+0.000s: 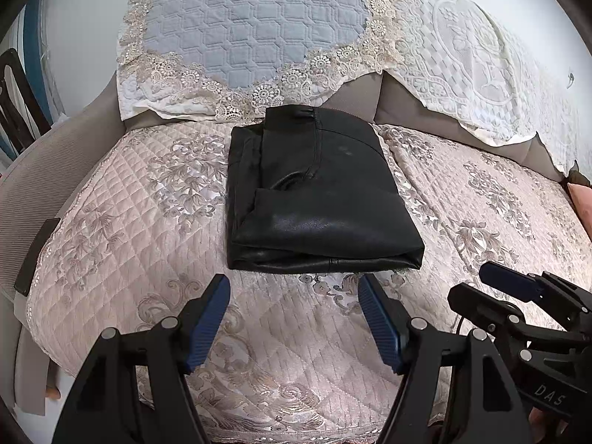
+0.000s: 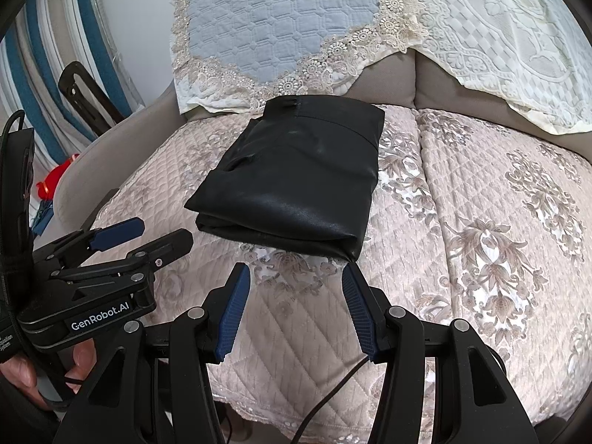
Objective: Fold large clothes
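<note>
Fingers on both grippers are spread wide with nothing between them, just the blue ribbed pads facing each other over bare sofa cover. The left gripper (image 1: 294, 305) hangs low over the front of the seat, its left pad (image 1: 207, 323) and right pad (image 1: 381, 323) well apart and not touching any fabric as far as I can see. Same deal with the right gripper (image 2: 296, 298), jaws gaping, tips hovering just short of the near edge of the garment.

From the left camera you can spot the right gripper off to the side, and from the right camera the left one shows up with "GenRobot.AI" on its body and a bit of the person's hand (image 2: 79, 364) wrapped around the handle.

The black leather-look trousers (image 1: 314, 192) sit folded into a compact, roughly square bundle in the middle of the seat, waistband end toward the backrest, folded edge toward the grippers. They lie flat on the pink quilted floral cover (image 1: 122, 229). Behind that, a blue quilted throw with lace trim (image 1: 251, 22) drapes over the backrest, with a white lace one (image 1: 473, 51) beside it.
</note>
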Motion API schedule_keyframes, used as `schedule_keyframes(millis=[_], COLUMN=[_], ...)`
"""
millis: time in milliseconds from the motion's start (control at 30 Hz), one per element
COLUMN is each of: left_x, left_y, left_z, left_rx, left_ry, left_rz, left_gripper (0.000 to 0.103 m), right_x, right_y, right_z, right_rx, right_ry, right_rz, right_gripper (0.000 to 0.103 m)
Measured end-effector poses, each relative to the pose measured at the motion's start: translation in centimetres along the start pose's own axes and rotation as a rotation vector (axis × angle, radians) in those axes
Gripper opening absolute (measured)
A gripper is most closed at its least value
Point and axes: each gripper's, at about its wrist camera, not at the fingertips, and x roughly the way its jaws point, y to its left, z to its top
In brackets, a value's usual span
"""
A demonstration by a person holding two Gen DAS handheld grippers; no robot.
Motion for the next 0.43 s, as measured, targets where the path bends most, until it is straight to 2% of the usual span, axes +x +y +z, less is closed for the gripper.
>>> schedule_keyframes(millis=[433], left_x=[-0.11], left_y=[-0.06], left_z=[-0.02], left_rx=[0.013], left_ry=[-0.005], left_rz=[-0.012], left_gripper=[0.074], right_x=[-0.29], right_y=[-0.32], right_z=[-0.11], right_rx=[0.000], right_ry=[-0.006], right_rz=[0.002], right_gripper=[0.053])
